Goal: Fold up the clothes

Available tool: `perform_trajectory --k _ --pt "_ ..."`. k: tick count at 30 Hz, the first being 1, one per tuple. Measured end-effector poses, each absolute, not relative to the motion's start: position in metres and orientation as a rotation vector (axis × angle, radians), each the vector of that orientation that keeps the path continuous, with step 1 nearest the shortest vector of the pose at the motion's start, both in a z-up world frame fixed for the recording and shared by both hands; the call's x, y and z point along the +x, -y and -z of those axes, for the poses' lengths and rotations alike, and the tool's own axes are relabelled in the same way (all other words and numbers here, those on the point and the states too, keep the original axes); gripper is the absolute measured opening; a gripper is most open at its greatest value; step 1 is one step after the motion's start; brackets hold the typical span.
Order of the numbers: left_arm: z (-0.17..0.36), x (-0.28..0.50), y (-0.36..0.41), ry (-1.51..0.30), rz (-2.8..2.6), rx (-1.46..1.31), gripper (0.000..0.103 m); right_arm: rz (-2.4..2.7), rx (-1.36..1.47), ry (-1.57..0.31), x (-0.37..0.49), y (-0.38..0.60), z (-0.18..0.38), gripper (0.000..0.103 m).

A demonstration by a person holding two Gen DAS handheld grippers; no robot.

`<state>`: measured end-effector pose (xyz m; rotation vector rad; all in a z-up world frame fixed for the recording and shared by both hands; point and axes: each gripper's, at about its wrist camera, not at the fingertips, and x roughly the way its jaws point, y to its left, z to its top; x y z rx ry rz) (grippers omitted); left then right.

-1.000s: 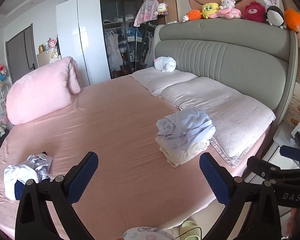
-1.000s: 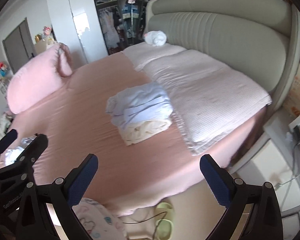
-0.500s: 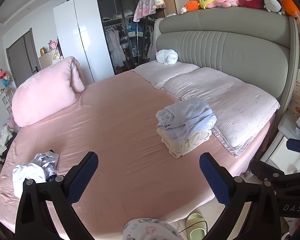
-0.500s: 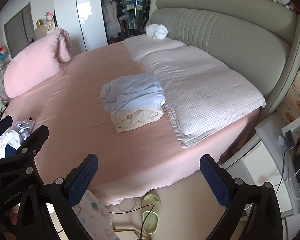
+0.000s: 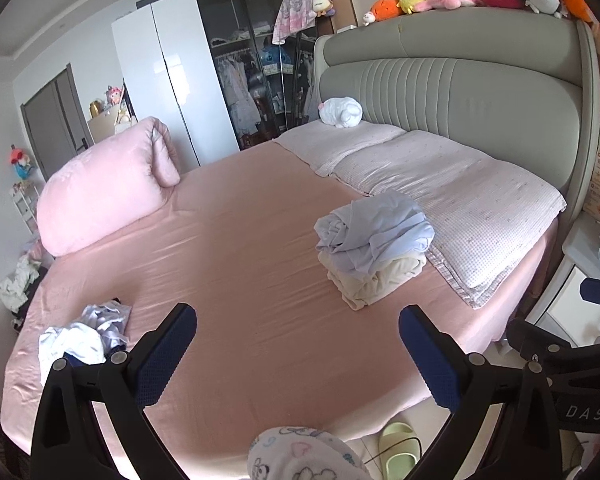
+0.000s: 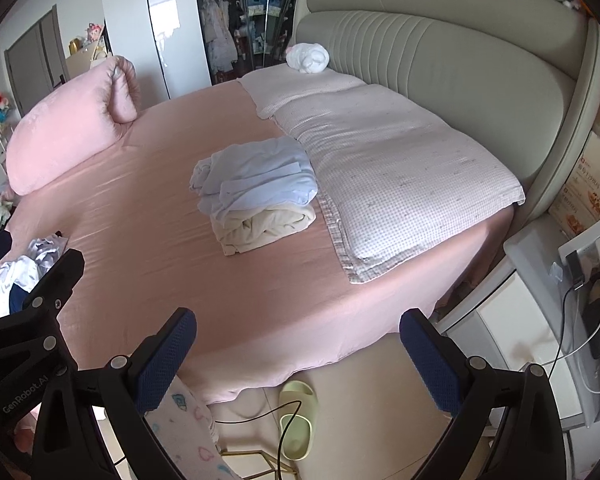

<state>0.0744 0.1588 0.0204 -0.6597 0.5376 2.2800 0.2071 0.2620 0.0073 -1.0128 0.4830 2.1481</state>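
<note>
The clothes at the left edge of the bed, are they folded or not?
Not folded: the white and blue clothes lie crumpled in a loose heap on the pink sheet.

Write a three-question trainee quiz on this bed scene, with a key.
1. True or false: the left gripper holds cloth.
2. Which garment tops the folded stack: A light blue, B cream, C black?
3. Where does the unfolded clothes pile lie, as the left wrist view shows it?

Key: 1 false, both it and the right gripper are open and empty. 2 A. 3 On the pink sheet, near the bed's left edge.
</note>
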Motion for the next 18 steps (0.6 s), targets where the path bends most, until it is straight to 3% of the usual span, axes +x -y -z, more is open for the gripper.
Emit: perform_trajectory --k 18 --pt "-0.022 0.085 -0.158 -0.514 -2.279 -0.619 0.103 -2.154 -1.007 -0.479 0.217 -0.261 -0.012 0.102"
